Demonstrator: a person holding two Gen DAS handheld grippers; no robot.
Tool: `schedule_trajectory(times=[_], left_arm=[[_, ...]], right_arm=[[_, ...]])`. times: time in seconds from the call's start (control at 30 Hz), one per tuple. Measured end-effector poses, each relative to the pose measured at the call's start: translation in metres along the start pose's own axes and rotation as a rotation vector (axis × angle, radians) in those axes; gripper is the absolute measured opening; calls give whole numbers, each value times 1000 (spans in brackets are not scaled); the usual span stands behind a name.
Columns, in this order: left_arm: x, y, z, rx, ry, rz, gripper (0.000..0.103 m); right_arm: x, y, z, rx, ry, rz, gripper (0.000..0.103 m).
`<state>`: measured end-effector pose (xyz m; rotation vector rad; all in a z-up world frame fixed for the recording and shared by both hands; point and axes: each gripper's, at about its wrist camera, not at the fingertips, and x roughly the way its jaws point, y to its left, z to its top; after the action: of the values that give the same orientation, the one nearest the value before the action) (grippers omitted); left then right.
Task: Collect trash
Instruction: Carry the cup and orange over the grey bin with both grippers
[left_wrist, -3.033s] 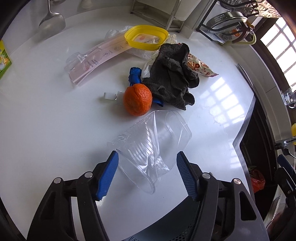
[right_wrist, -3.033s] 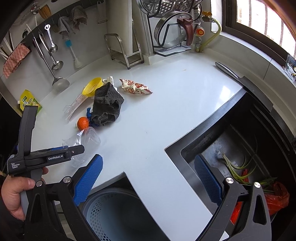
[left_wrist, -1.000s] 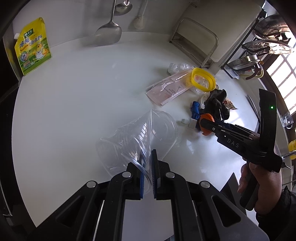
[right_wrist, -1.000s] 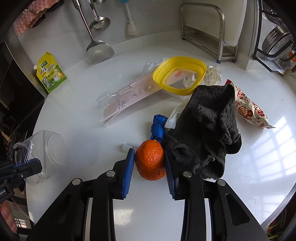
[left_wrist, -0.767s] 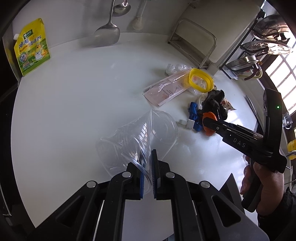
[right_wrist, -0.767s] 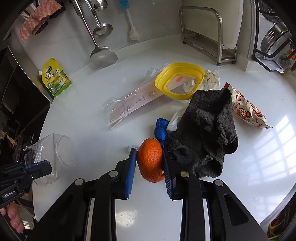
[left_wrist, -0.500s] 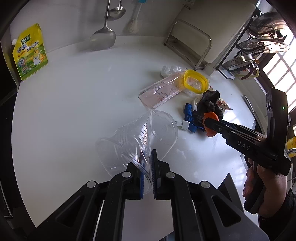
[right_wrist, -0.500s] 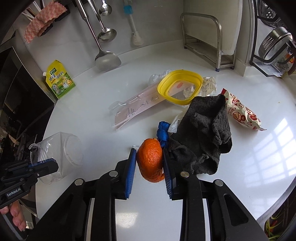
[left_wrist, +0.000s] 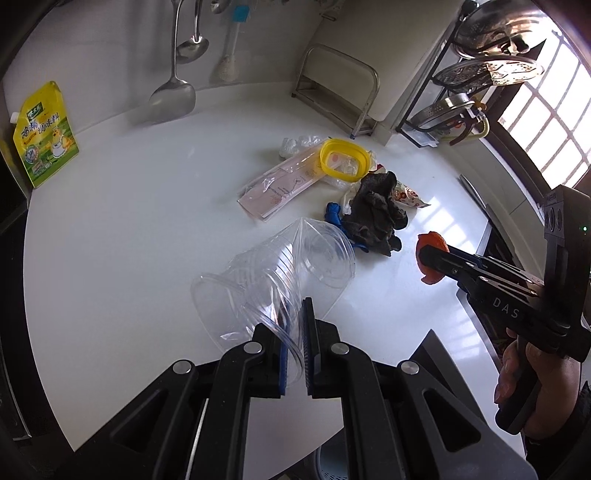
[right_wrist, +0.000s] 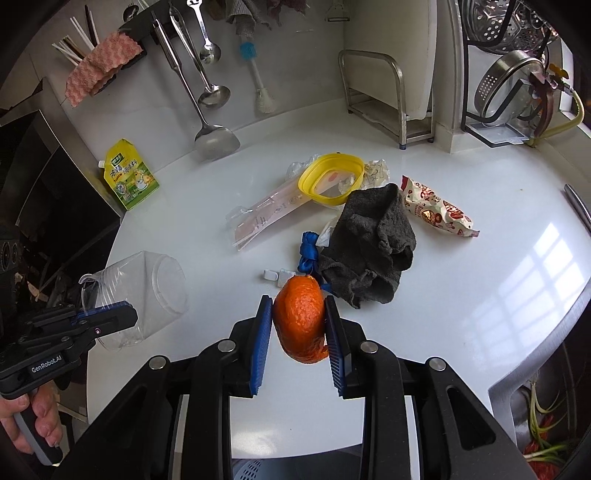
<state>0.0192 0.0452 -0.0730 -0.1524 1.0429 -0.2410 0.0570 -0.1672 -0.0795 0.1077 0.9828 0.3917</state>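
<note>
My left gripper (left_wrist: 295, 317) is shut on the rim of a crushed clear plastic cup (left_wrist: 280, 269) and holds it above the white counter (left_wrist: 129, 221); the cup also shows in the right wrist view (right_wrist: 136, 295). My right gripper (right_wrist: 297, 314) is shut on an orange peel (right_wrist: 301, 321) lifted off the counter; the peel also shows in the left wrist view (left_wrist: 430, 254). Left on the counter are a dark grey rag (right_wrist: 369, 247), a yellow lid (right_wrist: 332, 181), a pink plastic sleeve (right_wrist: 269, 214), a red-and-white snack wrapper (right_wrist: 436, 210), a blue knotted strip (right_wrist: 308, 251) and a small white clip (right_wrist: 277, 275).
A yellow-green seasoning pouch (right_wrist: 129, 177) leans at the back left. Ladles and a brush hang on the wall (right_wrist: 207, 74). A metal rack (right_wrist: 391, 96) and a dish rack (right_wrist: 509, 74) stand at the back. The sink (right_wrist: 535, 406) is at the right. A perforated bin rim (right_wrist: 258, 469) shows below the counter edge.
Both grippers have risen and drawn back from the counter, each with its item. The orange peel has lifted away from the rag and the blue strip.
</note>
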Motion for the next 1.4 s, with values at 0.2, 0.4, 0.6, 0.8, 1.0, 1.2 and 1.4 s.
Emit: schedule_trajectory(times=[0.2, 0.4, 0.6, 0.8, 1.0, 1.2, 1.4], left_arm=[[-7, -23, -8, 51, -3, -28, 7], [-9, -47, -19, 107, 12, -56, 7], [-10, -68, -29, 161, 29, -83, 7], [-7, -89, -46, 229, 67, -112, 7], [2, -104, -62, 287, 115, -138, 7], [9, -118, -71, 330, 149, -157, 7], [21, -135, -91, 393, 205, -181, 7]], right_arm=[[-29, -9, -22, 24, -23, -21, 27], [-54, -17, -48, 58, -33, -37, 27], [-68, -22, -72, 89, -28, -53, 27], [-80, -27, -94, 118, -27, -68, 28], [-89, -31, -116, 136, -19, -89, 28], [-93, -38, -134, 169, -5, -98, 28], [-95, -43, -149, 192, 15, -104, 28]])
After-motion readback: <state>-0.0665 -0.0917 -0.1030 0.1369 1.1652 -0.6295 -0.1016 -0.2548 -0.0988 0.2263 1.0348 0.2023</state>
